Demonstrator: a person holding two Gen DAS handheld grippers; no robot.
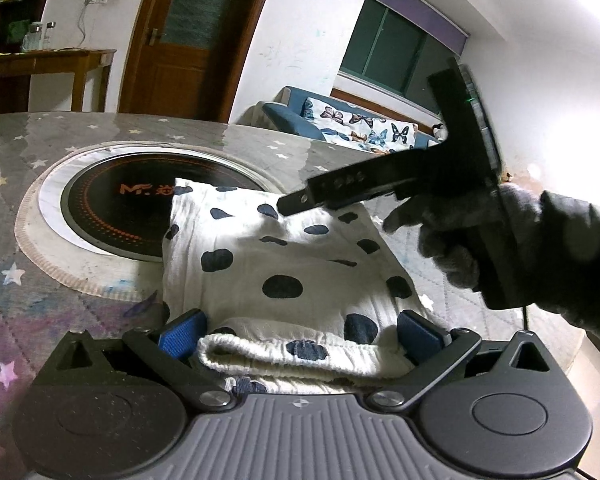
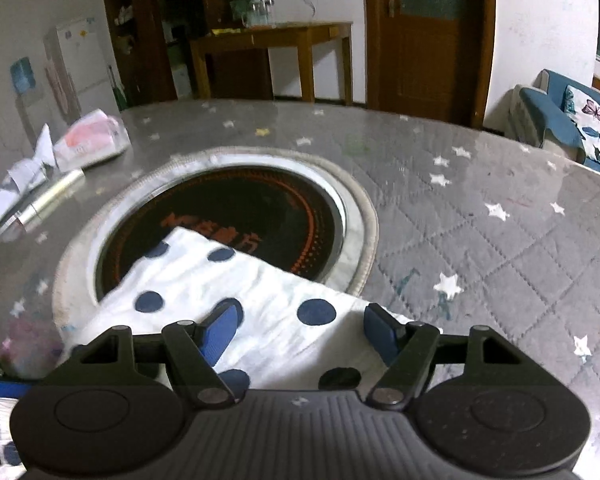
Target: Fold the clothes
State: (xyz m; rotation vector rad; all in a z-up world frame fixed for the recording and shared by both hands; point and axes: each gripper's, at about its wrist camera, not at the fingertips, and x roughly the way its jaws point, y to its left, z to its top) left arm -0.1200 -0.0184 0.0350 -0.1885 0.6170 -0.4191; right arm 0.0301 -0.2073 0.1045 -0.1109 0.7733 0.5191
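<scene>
A white garment with dark blue dots [image 1: 284, 264] lies folded on the star-patterned table, its far corner over the black round cooktop [image 1: 112, 208]. My left gripper [image 1: 300, 330] is open, its blue pads either side of the garment's ribbed hem. In the left wrist view the right gripper [image 1: 296, 202] hovers over the garment's far edge, held by a gloved hand [image 1: 460, 236]. In the right wrist view the garment [image 2: 228, 300] lies under my right gripper [image 2: 300, 326], which is open above the cloth.
The grey quilted table cover [image 2: 480, 240] extends right. Crumpled paper and a plastic packet [image 2: 88, 144] lie at the far left with a silver tube [image 2: 48, 200]. A wooden side table [image 2: 276, 36], a door and a blue sofa [image 2: 560, 120] stand beyond.
</scene>
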